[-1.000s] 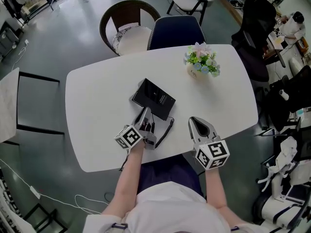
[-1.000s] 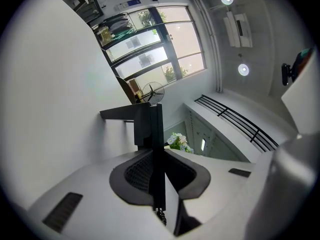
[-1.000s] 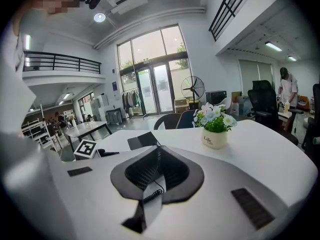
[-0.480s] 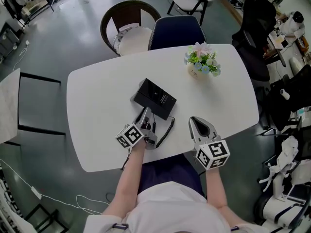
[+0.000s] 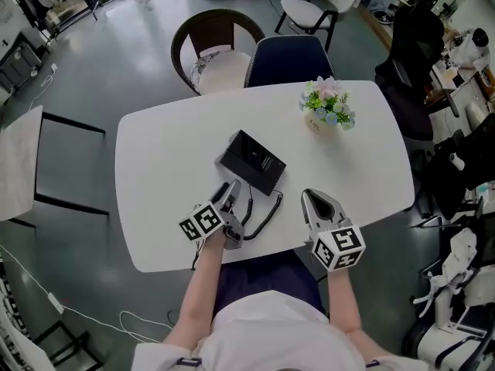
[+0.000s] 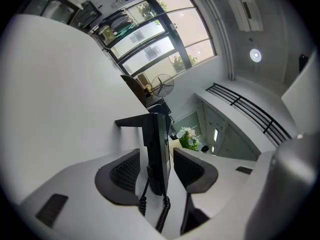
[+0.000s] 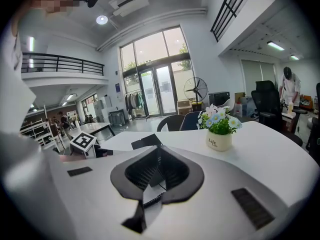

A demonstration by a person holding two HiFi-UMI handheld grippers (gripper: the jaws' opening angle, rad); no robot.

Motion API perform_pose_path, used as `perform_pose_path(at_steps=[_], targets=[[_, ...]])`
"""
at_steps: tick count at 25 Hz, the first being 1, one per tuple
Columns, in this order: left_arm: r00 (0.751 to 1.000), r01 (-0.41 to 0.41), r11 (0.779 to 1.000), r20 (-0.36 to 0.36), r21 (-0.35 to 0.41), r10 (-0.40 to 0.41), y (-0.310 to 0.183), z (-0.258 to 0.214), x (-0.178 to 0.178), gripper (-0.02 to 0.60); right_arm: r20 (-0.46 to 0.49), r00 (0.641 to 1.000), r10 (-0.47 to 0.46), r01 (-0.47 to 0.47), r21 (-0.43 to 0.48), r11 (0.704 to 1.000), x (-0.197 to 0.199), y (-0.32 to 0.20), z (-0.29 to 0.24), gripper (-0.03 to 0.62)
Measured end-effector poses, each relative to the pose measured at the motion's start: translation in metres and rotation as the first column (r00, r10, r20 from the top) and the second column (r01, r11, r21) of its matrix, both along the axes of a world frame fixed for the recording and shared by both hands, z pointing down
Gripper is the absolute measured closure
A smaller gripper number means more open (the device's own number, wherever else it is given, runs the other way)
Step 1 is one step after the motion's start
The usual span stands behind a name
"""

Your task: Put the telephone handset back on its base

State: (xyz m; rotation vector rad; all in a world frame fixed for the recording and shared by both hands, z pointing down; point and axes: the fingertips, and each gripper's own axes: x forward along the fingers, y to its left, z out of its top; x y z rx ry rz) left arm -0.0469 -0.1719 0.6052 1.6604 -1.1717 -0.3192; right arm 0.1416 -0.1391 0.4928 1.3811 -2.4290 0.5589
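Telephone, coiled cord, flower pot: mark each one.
telephone [image 5: 251,161], head view, middle of its black top face.
coiled cord [image 5: 268,212], head view, midway along the coil.
flower pot [image 7: 219,141], right gripper view, front wall of the pot.

Open-plan office hall, 2 levels. Evidence: white meeting table [image 5: 162,176] with desk telephone [image 5: 251,161] and flower pot [image 5: 329,108]; 2 chairs [image 5: 220,64] at far side; black swivel chairs [image 5: 414,37] at right; railed mezzanine [image 7: 60,63]; tall glazed doors [image 7: 157,91]; pedestal fan [image 7: 195,90]; grey floor [image 5: 116,68].
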Motion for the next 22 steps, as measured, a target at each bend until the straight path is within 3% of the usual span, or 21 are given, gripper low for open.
perform_pose_path(at_steps=[4,7,11,14,18,22], targets=[[0.990,-0.084,0.995,0.116,0.047,0.078,0.015,-0.019,-0.004,0.374,0.023,0.999,-0.027,0.027,0.009,1.000,-0.009,-0.008,-0.002,0.554],[0.968,-0.169,0.979,0.205,0.115,0.143,0.023,-0.047,-0.002,0.376,0.063,0.997,-0.051,0.050,0.018,0.999,-0.018,-0.017,-0.006,0.554],[0.920,-0.267,0.940,0.347,0.214,0.182,0.032,-0.091,-0.001,0.376,0.090,0.992,-0.084,0.081,0.034,0.996,-0.031,-0.026,-0.014,0.554],[0.877,-0.305,0.909,0.455,0.284,0.153,0.034,-0.122,-0.005,0.376,0.104,0.989,-0.107,0.102,0.054,0.993,-0.039,-0.031,-0.021,0.554],[0.803,-0.321,0.864,0.595,0.388,0.031,0.036,-0.163,-0.019,0.390,0.105,0.985,-0.135,0.126,0.094,0.988,-0.047,-0.036,-0.031,0.554],[0.688,-0.354,0.817,0.718,0.454,-0.101,0.041,-0.194,-0.033,0.481,0.072,0.987,-0.146,0.135,0.139,0.981,-0.046,-0.039,-0.040,0.554]])
